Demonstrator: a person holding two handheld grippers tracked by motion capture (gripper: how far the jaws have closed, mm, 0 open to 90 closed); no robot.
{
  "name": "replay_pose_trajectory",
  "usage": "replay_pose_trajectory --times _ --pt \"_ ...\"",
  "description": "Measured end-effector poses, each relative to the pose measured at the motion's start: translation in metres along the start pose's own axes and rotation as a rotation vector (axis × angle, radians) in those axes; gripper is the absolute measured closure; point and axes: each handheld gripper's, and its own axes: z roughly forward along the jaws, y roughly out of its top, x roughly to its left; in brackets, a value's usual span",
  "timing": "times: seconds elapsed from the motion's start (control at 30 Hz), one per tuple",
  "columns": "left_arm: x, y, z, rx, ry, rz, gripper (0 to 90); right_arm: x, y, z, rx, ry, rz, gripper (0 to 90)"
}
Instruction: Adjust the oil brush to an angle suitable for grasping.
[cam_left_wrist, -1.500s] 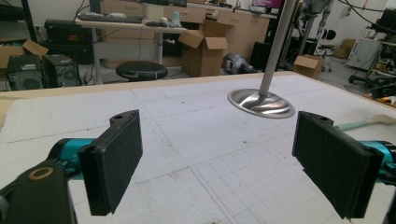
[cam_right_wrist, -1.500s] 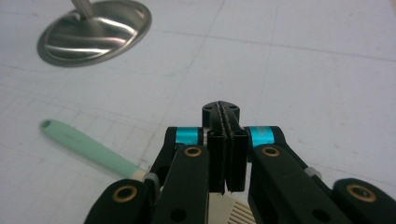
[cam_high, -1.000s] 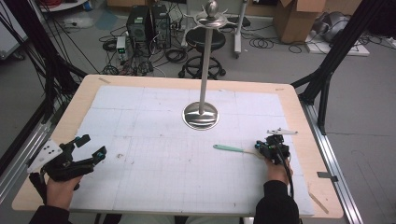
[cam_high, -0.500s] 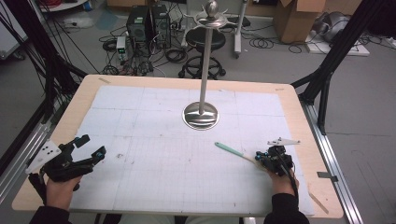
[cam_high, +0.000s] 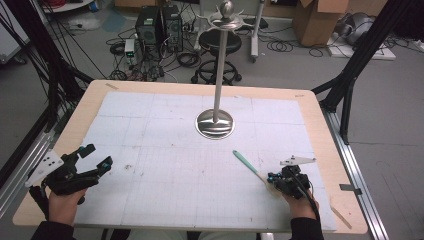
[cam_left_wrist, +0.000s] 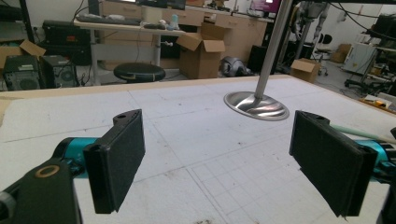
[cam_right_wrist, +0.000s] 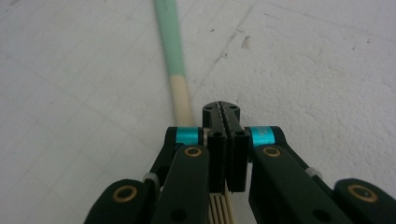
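The right claw (cam_high: 274, 178) is pressed together with nothing between its pads. The green-and-cream spatula (cam_right_wrist: 173, 70) lies just beside it, running ahead and away. The left claw (cam_high: 95, 159), spread apart, sits well across the tabletop (cam_high: 165, 150).

wooden table (cam_high: 80, 120), white mat (cam_high: 165, 130) (gridded), steel stand (cam_high: 215, 123)

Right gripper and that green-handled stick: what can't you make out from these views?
- Right gripper: jaws shut; the bamboo strips showing beneath them are cut off by the frame's bottom edge.
- Stick: in the high view its near end disappears under the gripper, so a grip cannot be confirmed.
- Stick's green handle: blurred, top cut off in the right gripper view.
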Motion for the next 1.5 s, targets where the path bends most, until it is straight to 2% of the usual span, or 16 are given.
replay_pose_trajectory --times 0.1,0.13,0.17,0.23,0.27,0.3,0.37,0.4,0.43,0.47,0.5,0.53,0.67,0.77,0.83,1.5 --pt "0.000 0.000 0.000 -0.001 -0.004 0.001 18.5 0.001 0.002 -0.005 -0.043 0.030 0.019 88.9" --pt "0.000 0.000 0.001 -0.002 -0.010 0.001 18.6 0.006 0.006 -0.014 -0.119 0.048 0.014 88.7" --pt "0.000 0.000 0.001 -0.002 -0.010 0.001 18.6 0.006 0.006 -0.014 -0.119 0.048 0.014 88.7" --pt "0.000 0.000 0.001 -0.007 -0.013 -0.007 18.5 0.014 0.010 -0.025 -0.191 0.051 -0.004 84.2" --pt "-0.001 0.000 0.002 -0.008 -0.017 -0.006 18.5 0.022 0.012 -0.036 -0.266 0.046 -0.022 78.6" --pt "-0.001 0.000 0.002 -0.008 -0.017 -0.006 18.5 0.022 0.012 -0.036 -0.266 0.046 -0.022 78.6" --pt "-0.002 0.001 0.002 -0.007 -0.024 0.001 18.5 0.029 0.010 -0.050 -0.390 0.025 -0.013 64.4" --pt "-0.002 0.001 0.002 -0.007 -0.024 0.001 18.5 0.029 0.010 -0.050 -0.390 0.025 -0.013 64.4" --pt "-0.002 0.000 0.002 -0.011 -0.024 -0.002 18.5 0.030 0.008 -0.054 -0.424 0.017 -0.006 57.6" --pt "-0.001 0.000 0.002 -0.011 -0.025 -0.005 18.5 0.033 0.006 -0.061 -0.480 -0.005 0.003 43.4" --pt "-0.001 0.000 0.002 -0.011 -0.025 -0.005 18.5 0.033 0.006 -0.061 -0.480 -0.005 0.003 43.4" --pt "0.000 0.000 0.002 -0.011 -0.028 -0.009 18.5 0.036 0.003 -0.069 -0.536 -0.020 -0.010 34.1" --pt "-0.001 0.000 0.003 -0.007 -0.037 -0.004 18.5 0.040 -0.007 -0.080 -0.603 -0.067 -0.026 23.6" --pt "-0.001 0.000 0.004 -0.008 -0.041 -0.002 18.5 0.038 -0.009 -0.083 -0.600 -0.076 -0.029 17.7" --pt "-0.001 0.000 0.005 -0.010 -0.045 0.001 18.5 0.035 -0.013 -0.086 -0.614 -0.095 -0.059 15.7" --pt "-0.003 0.000 0.008 -0.006 -0.052 0.007 18.5 0.028 -0.016 -0.085 -0.555 -0.078 -0.053 16.0"
